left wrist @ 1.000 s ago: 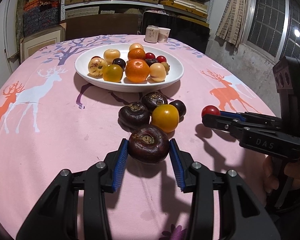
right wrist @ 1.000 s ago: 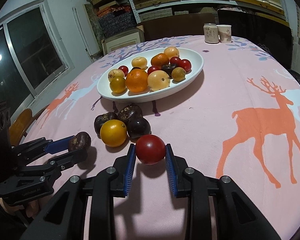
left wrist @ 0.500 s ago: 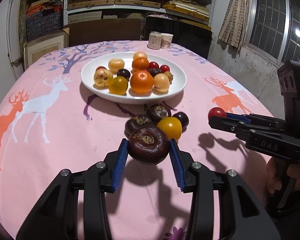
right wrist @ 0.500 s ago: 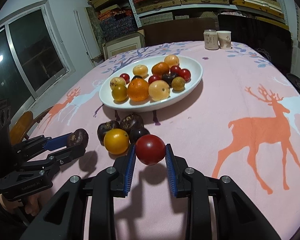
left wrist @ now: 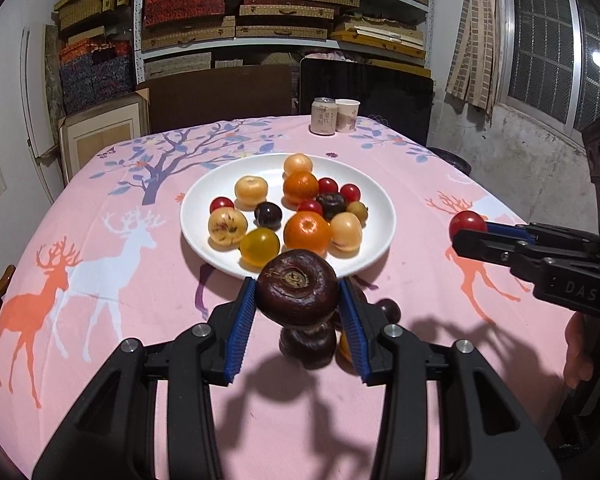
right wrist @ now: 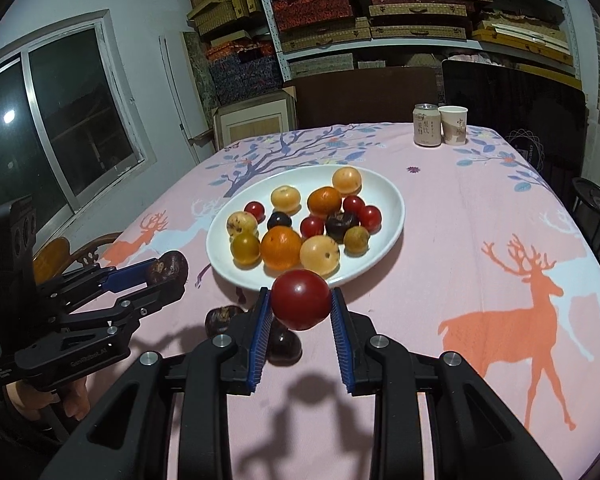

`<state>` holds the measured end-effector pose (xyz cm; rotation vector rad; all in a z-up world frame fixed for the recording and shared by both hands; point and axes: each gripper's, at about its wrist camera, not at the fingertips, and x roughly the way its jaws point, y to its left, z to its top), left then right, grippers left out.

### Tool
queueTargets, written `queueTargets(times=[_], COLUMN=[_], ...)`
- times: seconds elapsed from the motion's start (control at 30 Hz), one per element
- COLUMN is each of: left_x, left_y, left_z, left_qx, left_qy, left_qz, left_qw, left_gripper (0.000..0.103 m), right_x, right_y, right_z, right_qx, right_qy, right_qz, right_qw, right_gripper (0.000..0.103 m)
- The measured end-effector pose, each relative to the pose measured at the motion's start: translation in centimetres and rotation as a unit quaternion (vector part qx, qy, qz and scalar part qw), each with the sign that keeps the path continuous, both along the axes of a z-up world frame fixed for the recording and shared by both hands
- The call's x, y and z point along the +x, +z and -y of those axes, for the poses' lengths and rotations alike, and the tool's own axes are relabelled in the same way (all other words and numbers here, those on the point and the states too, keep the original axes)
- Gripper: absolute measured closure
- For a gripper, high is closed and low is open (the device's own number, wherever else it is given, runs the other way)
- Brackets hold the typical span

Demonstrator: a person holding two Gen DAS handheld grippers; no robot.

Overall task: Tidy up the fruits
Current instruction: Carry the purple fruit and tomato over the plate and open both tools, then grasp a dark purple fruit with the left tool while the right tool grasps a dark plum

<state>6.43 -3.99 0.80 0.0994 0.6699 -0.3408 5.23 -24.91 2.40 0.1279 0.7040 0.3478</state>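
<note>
My left gripper [left wrist: 297, 298] is shut on a dark brown water chestnut [left wrist: 297, 287] and holds it above the table, just short of the white plate [left wrist: 196, 224]. My right gripper [right wrist: 300, 300] is shut on a red cherry tomato [right wrist: 300, 298], also lifted near the plate [right wrist: 384, 236]. The plate holds several fruits: oranges, yellow and red tomatoes, dark ones. Below my grippers a few dark chestnuts [left wrist: 308, 344] and a yellow fruit, partly hidden, lie on the pink cloth. The right gripper [left wrist: 466, 226] shows in the left wrist view, the left gripper [right wrist: 168, 276] in the right wrist view.
A drink can [left wrist: 323, 116] and a paper cup [left wrist: 347, 115] stand at the table's far edge. The pink deer-print cloth [left wrist: 100, 280] covers the table. A wooden chair [right wrist: 56, 256] sits at the left side. Shelves with boxes fill the back wall.
Both grippers have risen with their fruits and moved towards the plate. The fruits left on the cloth now sit lower, under the grippers.
</note>
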Motion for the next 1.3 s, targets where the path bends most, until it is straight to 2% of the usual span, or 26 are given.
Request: queueTargets(times=[0.23, 0.47, 0.63, 0.87, 1.07, 1.13, 1.2, 1.3], left_x=[4.0, 9.3, 14.0, 18.9, 20.2, 20.1, 19.5, 18.3], left_y=[0.8, 1.2, 0.0, -2.7, -4.1, -4.1, -3.6, -2.6], left_z=[0.2, 0.5, 1.3, 2.9, 4.1, 4.2, 4.0, 3.4], left_qx=[0.011, 0.019, 0.018, 0.014, 0.021, 0.018, 0.021, 0.011], left_qy=[0.008, 0.011, 0.01, 0.005, -0.006, -0.011, -0.006, -0.007], left_qz=[0.001, -0.005, -0.032, -0.072, -0.082, -0.083, -0.067, -0.059], left_qw=[0.9999, 0.9997, 0.9993, 0.9973, 0.9964, 0.9963, 0.9975, 0.9982], left_gripper=[0.062, 0.062, 0.062, 0.062, 0.06, 0.047, 0.041, 0.041], right_x=[3.8, 9.2, 14.0, 20.6, 23.0, 23.0, 22.6, 21.4], right_y=[1.3, 2.1, 1.3, -1.7, -4.0, -4.3, -4.1, -3.3], right_z=[0.5, 0.6, -0.2, -1.0, -1.6, -1.8, -1.9, -1.4], right_qx=[0.004, 0.002, -0.005, -0.011, -0.013, -0.013, -0.014, -0.013], right_qy=[-0.003, -0.001, 0.001, -0.015, -0.023, -0.019, -0.016, -0.018], right_qz=[-0.006, -0.018, -0.04, -0.078, -0.095, -0.096, -0.088, -0.07], right_qw=[1.0, 1.0, 0.999, 0.997, 0.995, 0.995, 0.996, 0.997], right_gripper=[0.073, 0.073, 0.073, 0.073, 0.072, 0.072, 0.064, 0.057])
